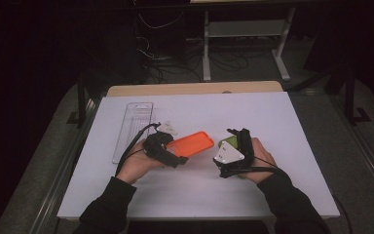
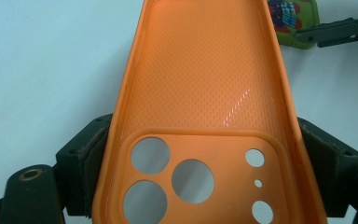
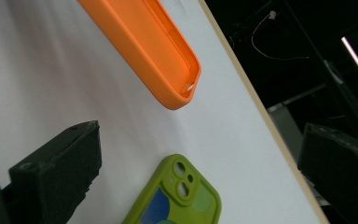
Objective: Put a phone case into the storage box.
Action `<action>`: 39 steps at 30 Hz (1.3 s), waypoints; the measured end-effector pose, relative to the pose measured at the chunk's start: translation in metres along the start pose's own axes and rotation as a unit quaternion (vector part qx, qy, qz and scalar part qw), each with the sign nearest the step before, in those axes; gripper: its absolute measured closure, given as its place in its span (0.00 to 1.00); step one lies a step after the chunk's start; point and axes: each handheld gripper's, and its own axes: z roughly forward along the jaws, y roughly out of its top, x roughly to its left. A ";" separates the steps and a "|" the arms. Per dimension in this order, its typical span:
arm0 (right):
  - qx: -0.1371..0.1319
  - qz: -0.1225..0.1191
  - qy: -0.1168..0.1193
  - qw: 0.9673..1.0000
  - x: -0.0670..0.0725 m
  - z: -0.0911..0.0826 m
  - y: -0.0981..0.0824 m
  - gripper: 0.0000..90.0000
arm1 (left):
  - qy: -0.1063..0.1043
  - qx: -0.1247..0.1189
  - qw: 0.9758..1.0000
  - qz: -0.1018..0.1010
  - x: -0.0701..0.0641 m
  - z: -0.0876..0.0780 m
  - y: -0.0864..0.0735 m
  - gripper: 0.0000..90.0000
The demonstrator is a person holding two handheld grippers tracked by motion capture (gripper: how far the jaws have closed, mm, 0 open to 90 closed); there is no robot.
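While the left gripper [image 1: 175,152] clamps the orange rubber phone case [image 2: 205,112] across its width, the case's long axis points at the open right gripper [image 1: 233,139], a green phone case [image 3: 175,198] lying between its jaws.

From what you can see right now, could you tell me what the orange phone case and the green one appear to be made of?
Orange phone case: looks like soft silicone or rubbery plastic; inside is finely dimpled with a slight sheen, outside matte with rounded edges. Green phone case: probably similar matte silicone, with a moulded raised camera surround and a printed coloured pattern; the material is less certain.

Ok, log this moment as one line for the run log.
left gripper: shut on orange case | right gripper: open, over green case | table: white
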 end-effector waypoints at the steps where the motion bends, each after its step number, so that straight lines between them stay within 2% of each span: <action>1: 0.000 -0.004 -0.001 1.000 0.001 0.000 0.001 0.00 | 0.001 -0.001 1.000 0.000 0.000 0.000 0.000 0.18; 5: 0.004 -0.035 -0.015 0.999 0.004 0.003 0.004 0.00 | 0.000 -0.001 1.000 0.000 0.002 0.000 0.000 0.18; 6: 0.003 -0.048 -0.020 0.999 0.004 0.005 0.004 0.00 | 0.000 -0.001 1.000 -0.003 0.002 0.000 0.000 0.18; 9: 0.001 -0.068 -0.024 0.997 0.007 0.006 0.006 0.00 | 0.001 0.000 1.000 0.002 0.002 0.000 0.000 0.18; 10: 0.001 -0.083 -0.025 0.996 0.006 0.007 0.007 0.00 | 0.001 -0.001 1.000 -0.002 0.002 0.000 0.000 0.18; 11: -0.001 -0.079 -0.030 0.996 0.009 0.008 0.008 0.00 | 0.001 -0.004 1.000 -0.007 0.001 0.001 0.000 0.18; 12: 0.003 -0.096 -0.031 0.995 0.009 0.008 0.008 0.00 | 0.001 -0.004 1.000 -0.009 0.000 0.001 0.000 0.18; 14: 0.000 -0.106 -0.040 0.994 0.013 0.009 0.009 0.00 | 0.001 0.005 1.000 0.002 0.002 0.000 0.000 0.18; 16: 0.004 -0.131 -0.041 0.990 0.015 0.009 0.010 0.00 | 0.001 0.001 1.000 -0.008 0.001 0.001 0.000 0.18; 18: 0.001 -0.148 -0.049 0.988 0.019 0.010 0.011 0.00 | 0.001 0.014 1.000 0.008 0.003 0.000 0.000 0.18; 21: -0.001 -0.163 -0.058 0.985 0.023 0.011 0.012 0.00 | -0.001 0.013 1.000 0.007 0.002 0.000 0.000 0.18; 22: -0.005 -0.156 -0.060 0.986 0.026 0.012 0.012 0.00 | -0.003 0.001 1.000 -0.007 0.000 0.002 0.001 0.18; 23: -0.007 -0.163 -0.062 0.985 0.027 0.013 0.012 0.02 | -0.002 -0.002 1.000 -0.005 0.000 0.002 0.001 0.18; 24: -0.010 -0.169 -0.064 0.983 0.028 0.013 0.012 0.03 | -0.003 0.005 1.000 0.003 0.001 0.001 0.002 0.18; 26: -0.011 -0.177 -0.070 0.982 0.029 0.014 0.014 0.06 | -0.003 0.005 1.000 0.002 0.000 0.002 0.002 0.18; 28: -0.011 -0.179 -0.074 0.981 0.031 0.015 0.015 0.08 | -0.004 0.005 1.000 0.000 -0.001 0.003 0.002 0.18; 32: -0.020 -0.192 -0.089 0.977 0.036 0.015 0.018 0.14 | -0.002 0.012 1.000 0.016 -0.001 0.003 0.002 0.18; 35: -0.026 -0.198 -0.099 0.975 0.041 0.015 0.020 0.19 | -0.005 0.012 1.000 0.017 -0.002 0.004 0.003 0.18; 36: -0.033 -0.225 -0.105 0.968 0.039 0.015 0.020 0.21 | -0.003 0.011 1.000 0.017 -0.002 0.004 0.003 0.18; 37: -0.030 -0.234 -0.107 0.966 0.039 0.015 0.021 0.23 | -0.005 0.011 1.000 0.016 -0.003 0.004 0.003 0.18; 39: -0.025 -0.243 -0.104 0.964 0.041 0.016 0.021 0.28 | -0.007 0.011 1.000 0.021 -0.003 0.004 0.004 0.18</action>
